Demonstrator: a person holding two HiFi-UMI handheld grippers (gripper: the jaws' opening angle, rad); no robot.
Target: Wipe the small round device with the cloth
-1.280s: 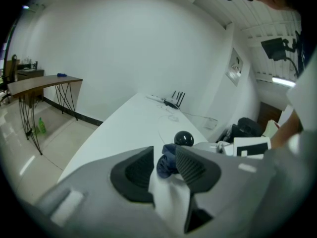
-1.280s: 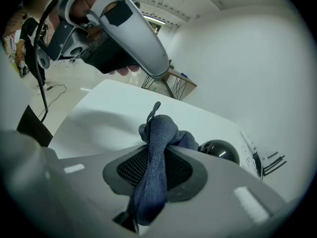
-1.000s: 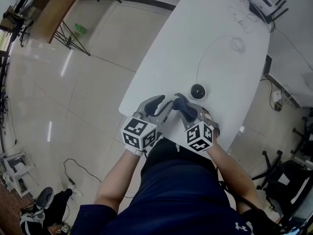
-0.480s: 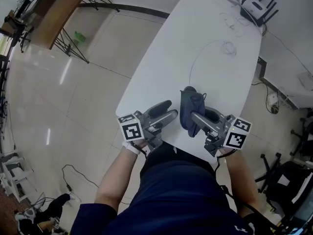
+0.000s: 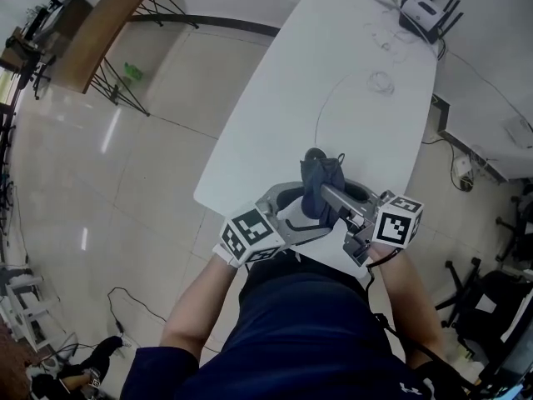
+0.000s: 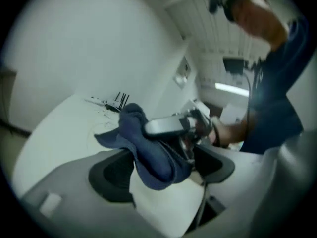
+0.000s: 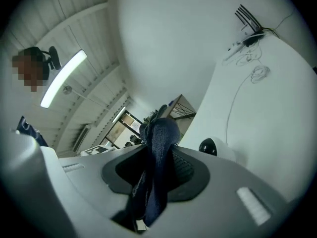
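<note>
A dark blue cloth [image 5: 319,183] hangs bunched from my right gripper [image 5: 323,193], which is shut on it above the near end of the white table [image 5: 333,65]. Its jaws have just been opening a little, and the cloth [image 7: 157,167] is still pinched between the pads. My left gripper [image 5: 293,210] has just been opening and stands open. The cloth [image 6: 148,155] hangs between its wide pads [image 6: 111,175] without being pressed. The small round device [image 5: 314,152], a black dome on a white base [image 7: 209,146], sits on the table just beyond the cloth, mostly hidden in the head view.
A router with antennas [image 5: 420,8] and a loose coiled cable [image 5: 379,82] lie at the table's far end. A thin cable [image 5: 321,111] runs towards the device. The table's left edge drops to tiled floor [image 5: 125,165]. An office chair [image 5: 500,298] stands at the right.
The right gripper rose from the table with the cloth and rolled. The left gripper drew away to the left, then swung right with jaws spread around the hanging cloth.
</note>
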